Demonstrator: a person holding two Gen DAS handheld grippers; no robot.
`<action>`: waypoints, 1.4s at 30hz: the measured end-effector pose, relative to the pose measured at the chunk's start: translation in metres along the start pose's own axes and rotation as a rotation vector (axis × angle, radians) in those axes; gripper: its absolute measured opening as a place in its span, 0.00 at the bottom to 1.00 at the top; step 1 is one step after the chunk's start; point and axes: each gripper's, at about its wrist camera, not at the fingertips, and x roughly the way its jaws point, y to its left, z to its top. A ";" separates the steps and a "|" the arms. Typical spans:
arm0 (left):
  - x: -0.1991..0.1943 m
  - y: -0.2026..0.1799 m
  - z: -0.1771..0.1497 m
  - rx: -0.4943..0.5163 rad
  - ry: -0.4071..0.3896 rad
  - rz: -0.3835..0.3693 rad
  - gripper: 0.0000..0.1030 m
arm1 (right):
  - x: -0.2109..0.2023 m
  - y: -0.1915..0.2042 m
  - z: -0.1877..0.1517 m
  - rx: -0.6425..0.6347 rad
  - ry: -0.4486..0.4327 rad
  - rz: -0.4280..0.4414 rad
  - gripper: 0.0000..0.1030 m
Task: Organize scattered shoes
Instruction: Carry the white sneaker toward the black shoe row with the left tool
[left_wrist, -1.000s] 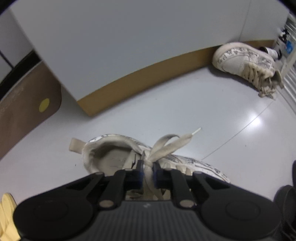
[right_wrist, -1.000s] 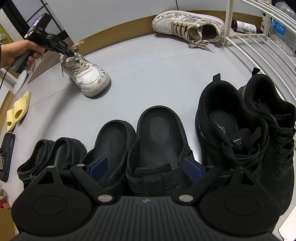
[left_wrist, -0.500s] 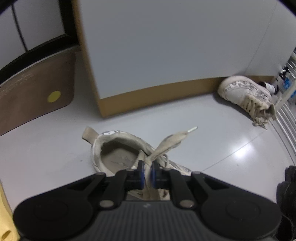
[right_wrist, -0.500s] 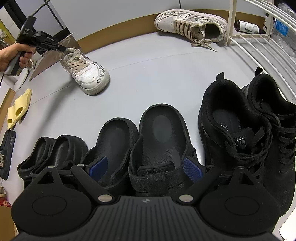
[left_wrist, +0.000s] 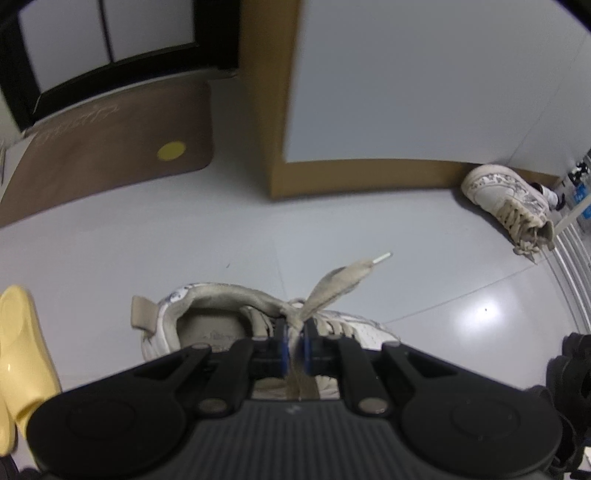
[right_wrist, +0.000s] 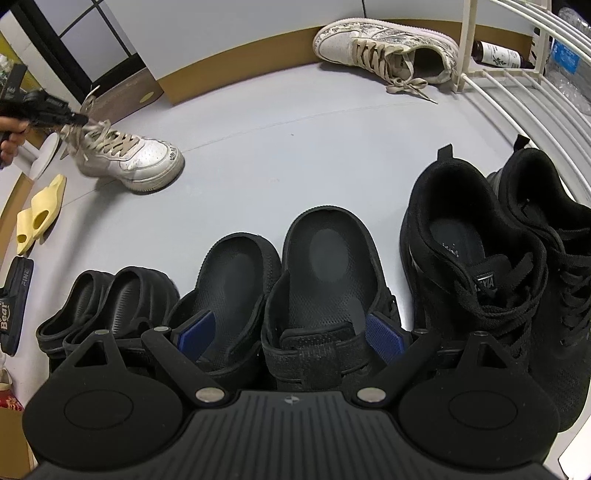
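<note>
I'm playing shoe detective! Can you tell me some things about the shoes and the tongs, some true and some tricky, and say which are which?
1. The left tongs pinch the white sneaker by its tongue and lace. True.
2. The right tongs hold a black slipper. False: they stand open above the black slippers, gripping nothing.
3. The matching patterned sneaker lies by the wall, next to the white wire rack. True.
4. The yellow slippers stand in the row with the black shoes. False: they lie off at the floor's edge.
5. Two black lace-up sneakers sit side by side. True.
</note>
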 end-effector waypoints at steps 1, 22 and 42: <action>-0.004 0.005 -0.004 -0.010 -0.001 0.000 0.07 | 0.001 0.000 -0.001 0.002 0.003 -0.001 0.89; -0.104 0.069 -0.136 -0.345 -0.082 0.047 0.07 | 0.004 0.010 -0.004 -0.032 0.024 0.007 0.89; -0.154 0.090 -0.231 -0.559 -0.202 0.064 0.07 | -0.009 0.057 -0.002 -0.224 0.058 -0.064 0.89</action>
